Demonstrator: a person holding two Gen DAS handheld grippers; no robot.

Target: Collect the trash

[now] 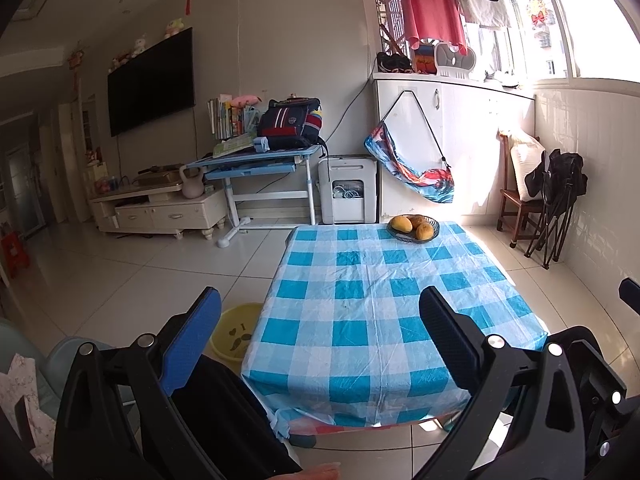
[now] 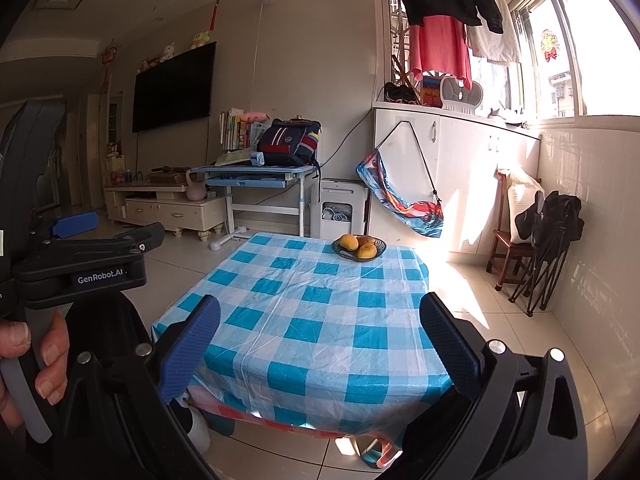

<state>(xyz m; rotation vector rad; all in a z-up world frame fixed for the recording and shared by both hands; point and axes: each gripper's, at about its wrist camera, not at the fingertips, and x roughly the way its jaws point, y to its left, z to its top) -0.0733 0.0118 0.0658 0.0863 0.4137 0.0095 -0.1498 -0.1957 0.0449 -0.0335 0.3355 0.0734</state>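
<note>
Hovering near the checkered counter (image 1: pixel 360 300) with left tool (image 1: pixel 320 328) and right tool (image 2: pixel 320 336) both spread wide and empty, no trash visible on it, only a fruit bowl (image 1: pixel 414 229) far side, yellow basin (image 1: pixel 234 336) on floor left: collecting seemingly finished or unstarted.

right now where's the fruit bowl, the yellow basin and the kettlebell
fruit bowl (image 2: pixel 359 248), right wrist view, on the front fruit
yellow basin (image 1: pixel 234 338), left wrist view, on its inside bottom
kettlebell (image 1: pixel 192 186), left wrist view, on its body
</note>
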